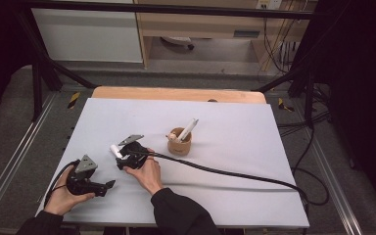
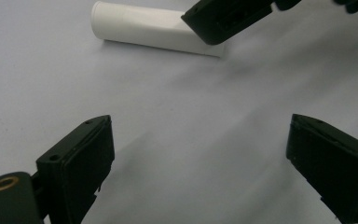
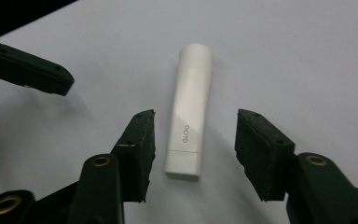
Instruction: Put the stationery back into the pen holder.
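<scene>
The white glue stick [image 3: 189,109] lies flat on the grey table mat [image 1: 235,147], to the left of the wooden pen cup [image 1: 179,141]. The right gripper [image 3: 193,140] straddles the stick's lower end, jaws partly open with a gap on each side, gripping nothing. The left gripper [image 2: 200,154] rests near the stick on the side away from the cup, jaws wide and empty.

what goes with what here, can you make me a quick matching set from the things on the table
Things:
1. white glue stick
2. wooden cup
3. left gripper
4. right gripper

States:
A. upright, with sticks in it
B. jaws wide, nothing between them
C. lying flat on the white table
D. jaws on either side of the glue stick, not touching it

Pairs: 1-C, 2-A, 3-B, 4-D
</scene>
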